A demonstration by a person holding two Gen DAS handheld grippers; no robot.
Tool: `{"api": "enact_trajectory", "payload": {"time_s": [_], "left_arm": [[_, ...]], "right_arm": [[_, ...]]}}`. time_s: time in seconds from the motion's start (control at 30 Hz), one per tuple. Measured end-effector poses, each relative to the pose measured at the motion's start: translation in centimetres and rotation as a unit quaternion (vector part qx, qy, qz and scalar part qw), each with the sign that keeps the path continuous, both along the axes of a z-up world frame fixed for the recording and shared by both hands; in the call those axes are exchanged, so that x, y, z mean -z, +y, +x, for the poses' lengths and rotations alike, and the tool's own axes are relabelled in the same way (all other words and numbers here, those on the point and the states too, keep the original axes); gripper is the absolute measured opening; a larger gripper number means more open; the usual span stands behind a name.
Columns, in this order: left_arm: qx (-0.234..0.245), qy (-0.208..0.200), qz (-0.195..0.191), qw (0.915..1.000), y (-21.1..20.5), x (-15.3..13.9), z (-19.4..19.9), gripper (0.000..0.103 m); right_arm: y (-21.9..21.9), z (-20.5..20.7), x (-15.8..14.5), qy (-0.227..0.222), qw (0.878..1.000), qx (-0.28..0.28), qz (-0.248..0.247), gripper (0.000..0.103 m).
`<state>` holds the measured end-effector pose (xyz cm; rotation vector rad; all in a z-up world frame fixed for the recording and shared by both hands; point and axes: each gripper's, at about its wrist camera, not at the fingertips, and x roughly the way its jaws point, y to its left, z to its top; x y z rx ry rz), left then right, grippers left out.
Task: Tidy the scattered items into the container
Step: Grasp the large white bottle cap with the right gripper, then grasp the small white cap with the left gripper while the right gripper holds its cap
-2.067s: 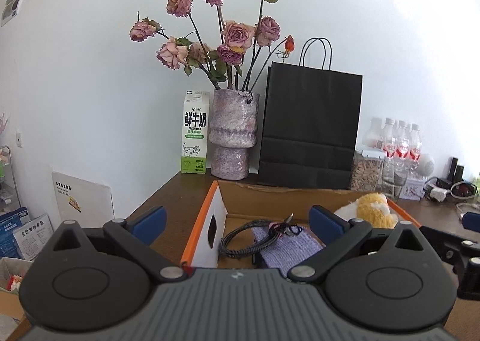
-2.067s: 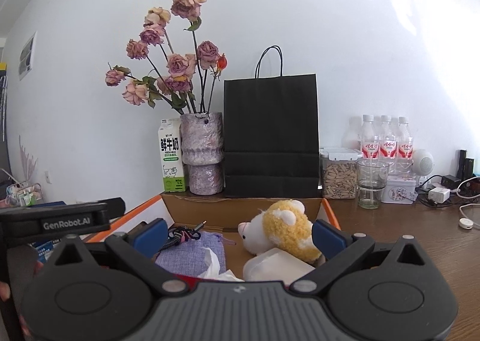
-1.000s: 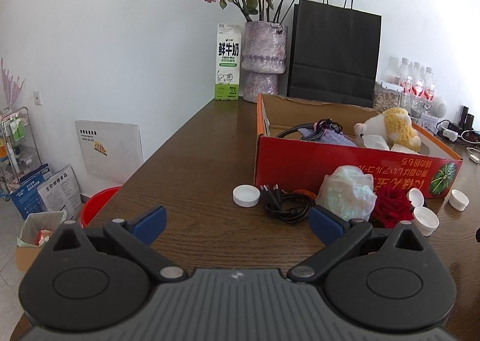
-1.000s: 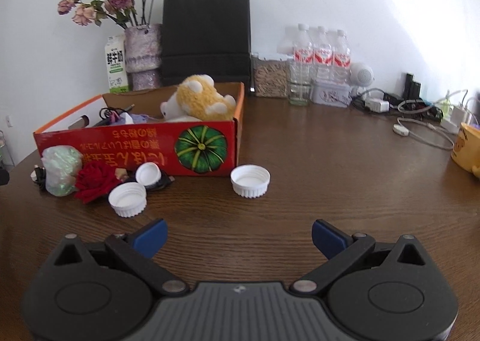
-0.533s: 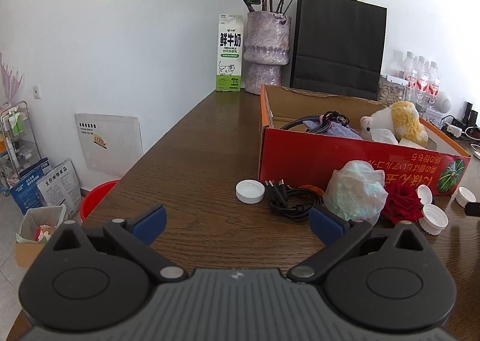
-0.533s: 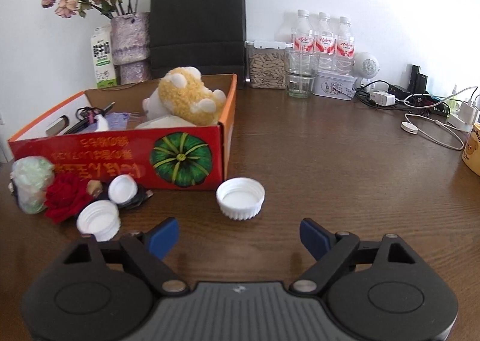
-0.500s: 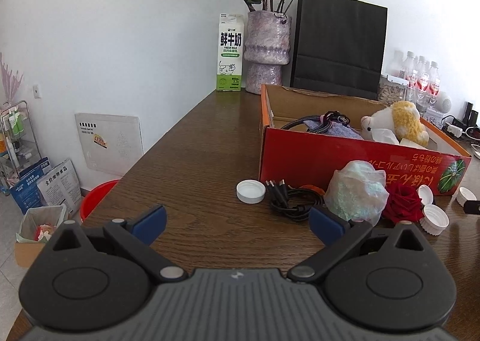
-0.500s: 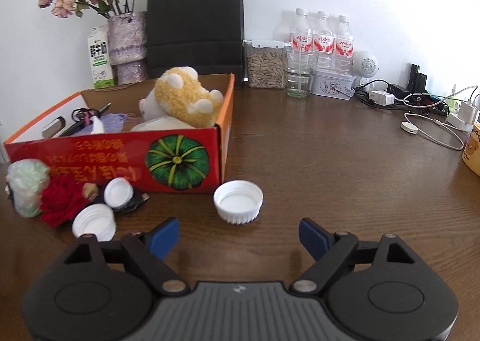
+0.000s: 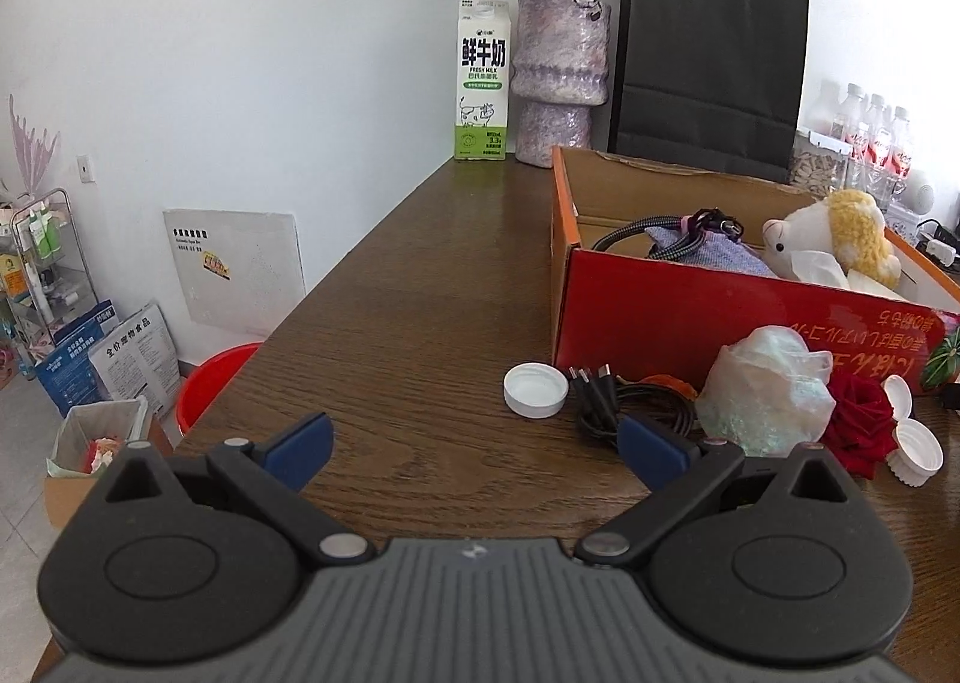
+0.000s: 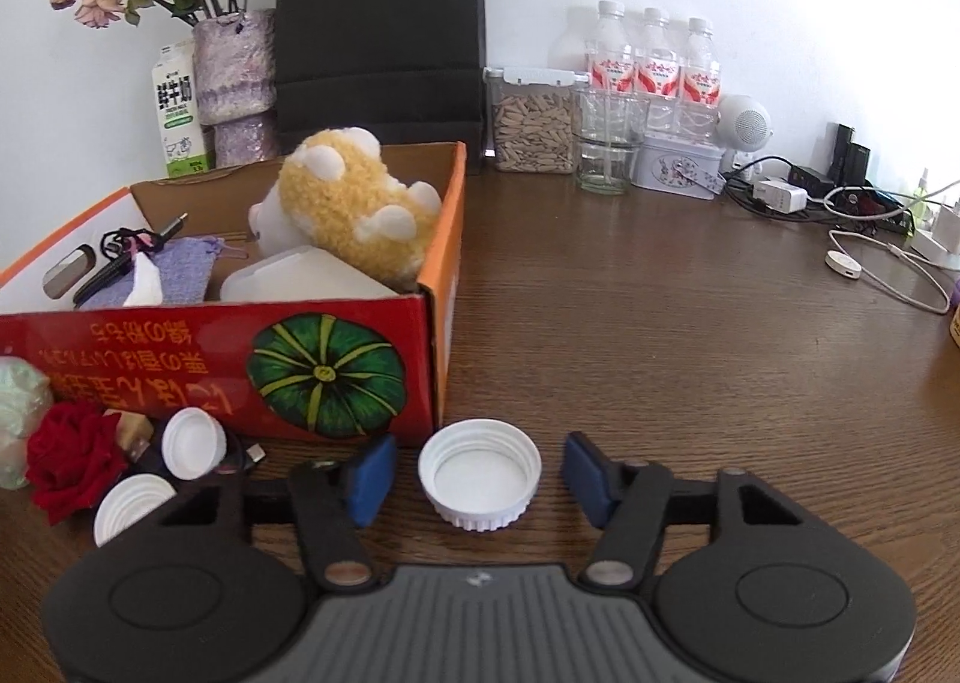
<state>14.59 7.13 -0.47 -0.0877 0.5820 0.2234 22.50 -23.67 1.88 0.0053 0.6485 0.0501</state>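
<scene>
A red cardboard box [image 10: 180, 347] [image 9: 690, 317] holds a plush toy [image 10: 354, 209], a purple pouch [image 10: 180, 269] and a cable. In front of it lie a white cap [image 10: 479, 473], two smaller white caps [image 10: 193, 442], a red rose [image 10: 72, 458] [image 9: 858, 425], a crumpled plastic bag [image 9: 765, 392], a black cable [image 9: 624, 401] and another white cap [image 9: 535, 389]. My right gripper [image 10: 477, 470] is open, its blue fingers on either side of the white cap, apart from it. My left gripper [image 9: 474, 443] is open and empty, low over the table before the cable.
At the back stand a milk carton [image 9: 482, 83], a vase of dried roses [image 9: 558, 83], a black paper bag [image 10: 378, 35], a seed jar [image 10: 531, 122], a glass [image 10: 606, 149], water bottles [image 10: 654, 65] and chargers with cables [image 10: 870, 239]. The table's left edge [image 9: 288, 323] drops to a red bucket.
My right gripper has moved forward and down so the white cap now lies between its fingers, which have narrowed. My left gripper has edged closer to the cable and bag.
</scene>
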Motion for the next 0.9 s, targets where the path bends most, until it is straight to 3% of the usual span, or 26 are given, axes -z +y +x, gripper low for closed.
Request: {"api": "enact_trajectory", "payload": {"time_s": [0.03, 0.43, 0.77, 0.9], "left_arm": [[0.001, 0.002, -0.001, 1.0000, 0.0, 0.0, 0.1, 0.103], [0.006, 0.028, 0.008, 0.9996, 0.4, 0.6, 1.8, 0.103], [0.010, 0.027, 0.020, 0.9994, 1.1, 0.5, 3.5, 0.103], [0.017, 0.034, 0.020, 0.9991, 1.5, 0.6, 4.0, 0.089]], "right_arm": [[0.2, -0.1, 0.0, -0.002, 1.000, -0.005, -0.002, 0.040], [0.6, -1.0, -0.5, -0.021, 1.000, -0.015, 0.004, 0.039], [0.6, -1.0, -0.4, -0.015, 1.000, -0.022, 0.007, 0.039], [0.7, -1.1, -0.4, -0.016, 1.000, -0.024, 0.005, 0.039]]}}
